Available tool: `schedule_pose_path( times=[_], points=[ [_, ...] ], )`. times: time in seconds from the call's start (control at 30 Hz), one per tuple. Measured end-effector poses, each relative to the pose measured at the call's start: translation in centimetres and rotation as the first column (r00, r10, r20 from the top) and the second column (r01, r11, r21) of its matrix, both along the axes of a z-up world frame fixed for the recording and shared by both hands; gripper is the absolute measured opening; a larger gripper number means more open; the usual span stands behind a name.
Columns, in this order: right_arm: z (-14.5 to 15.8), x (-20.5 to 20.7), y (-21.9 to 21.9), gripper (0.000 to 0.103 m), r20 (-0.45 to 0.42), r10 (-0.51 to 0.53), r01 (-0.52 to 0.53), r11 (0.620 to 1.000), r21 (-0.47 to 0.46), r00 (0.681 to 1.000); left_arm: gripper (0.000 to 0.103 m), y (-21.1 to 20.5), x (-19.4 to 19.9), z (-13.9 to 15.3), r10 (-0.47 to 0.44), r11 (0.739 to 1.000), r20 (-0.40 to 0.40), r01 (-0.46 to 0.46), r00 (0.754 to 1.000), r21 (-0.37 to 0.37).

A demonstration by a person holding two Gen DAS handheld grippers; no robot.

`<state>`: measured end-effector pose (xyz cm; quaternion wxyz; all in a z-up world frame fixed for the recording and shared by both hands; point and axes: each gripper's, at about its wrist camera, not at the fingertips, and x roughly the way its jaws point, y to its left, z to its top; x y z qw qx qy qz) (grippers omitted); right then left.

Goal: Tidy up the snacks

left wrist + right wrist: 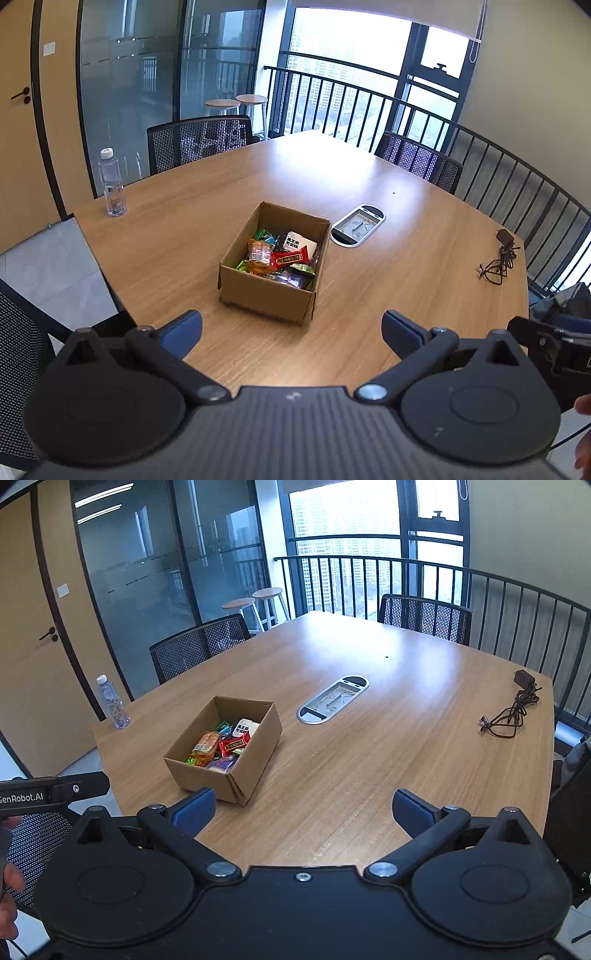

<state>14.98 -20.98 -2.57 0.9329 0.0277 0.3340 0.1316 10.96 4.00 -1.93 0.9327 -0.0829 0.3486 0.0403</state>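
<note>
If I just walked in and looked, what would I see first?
Probably the open cardboard box in the middle of the wooden table, with colourful snack packets piled inside. On the far left corner stands a clear water bottle, and a tangled black cable lies near the right edge. Both grippers, left and right, are open and empty near the table's front edge.

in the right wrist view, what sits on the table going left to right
clear plastic water bottle with a white cap → open brown cardboard box of snack packets → silver oval cable port set into the wooden table top → black charger with a coiled cable
</note>
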Motion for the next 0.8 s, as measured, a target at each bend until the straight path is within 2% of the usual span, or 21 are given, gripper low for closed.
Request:
schedule_pose_path(
  times=[0.3, 0.8],
  points=[
    [0.5, -2.7, -0.9, 0.103, 0.034, 0.008, -0.007, 1.000, -0.014, 0.999, 0.103, -1.2, -2.9, 0.3, -0.026, 1.000, 0.030, 0.026, 0.999, 0.018],
    [0.8, -5.4, -2.6, 0.103, 0.061, 0.011, -0.010, 1.000, -0.016, 0.998, 0.103, -2.3, -5.3, 0.7, -0.044, 0.999, 0.051, 0.042, 0.998, 0.031]
  ],
)
